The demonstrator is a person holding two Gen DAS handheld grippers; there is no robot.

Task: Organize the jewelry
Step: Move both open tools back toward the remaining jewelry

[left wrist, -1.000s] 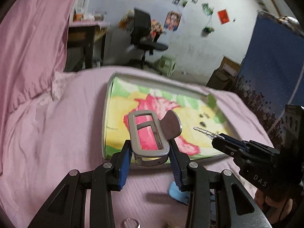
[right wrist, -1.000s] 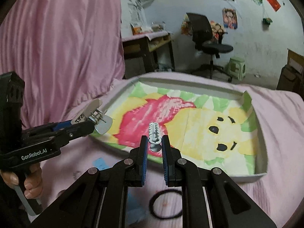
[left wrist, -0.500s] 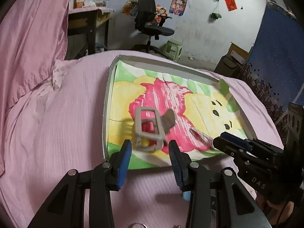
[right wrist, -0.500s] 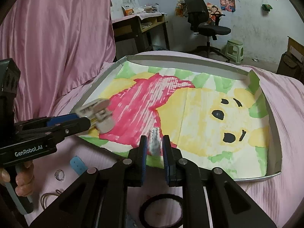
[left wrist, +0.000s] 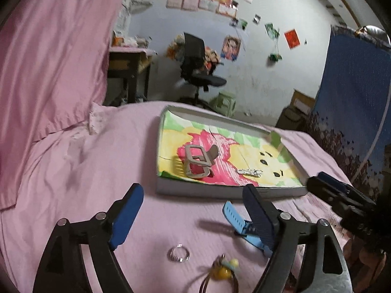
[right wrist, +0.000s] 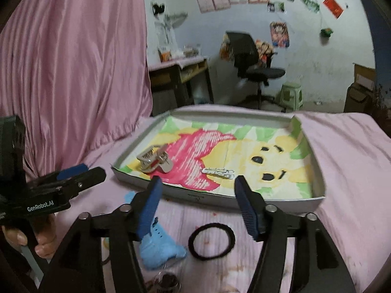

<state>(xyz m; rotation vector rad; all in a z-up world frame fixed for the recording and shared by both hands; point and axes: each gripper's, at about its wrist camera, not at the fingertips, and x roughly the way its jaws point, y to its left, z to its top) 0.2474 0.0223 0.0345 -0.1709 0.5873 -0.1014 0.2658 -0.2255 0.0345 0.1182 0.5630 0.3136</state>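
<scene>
The left gripper (left wrist: pixel 189 216) has just been opening and its blue-padded fingers (left wrist: pixel 127 216) now stand spread wide with nothing between them, above the pink bedsheet (left wrist: pixel 73 171). Below it on the sheet lie a silver ring (left wrist: pixel 179 254), a yellow-beaded trinket (left wrist: pixel 224 269) and a light blue watch strap (left wrist: pixel 235 221). The right gripper (right wrist: pixel 197 205) has likewise just been opening; its fingers (right wrist: pixel 249 207) are parted and empty, over a black hair tie (right wrist: pixel 211 241) and a blue strap (right wrist: pixel 158 246). Ahead of both sits a shallow white tray (right wrist: pixel 220 199) lined with a colourful bear drawing; in it, toward its left end, rests the grey claw hair clip (left wrist: pixel 199 161), and just to its right the small silver hair pin (right wrist: pixel 218 172) lies flat, apart from the clip. A pink curtain (right wrist: pixel 73 73) hangs on the left; beyond are a desk (right wrist: pixel 180 73), a black office chair (right wrist: pixel 254 66), a green stool (right wrist: pixel 290 95) and posters on a pale wall. The left gripper's body reads "GenRobot.AI" (right wrist: pixel 40 206).
</scene>
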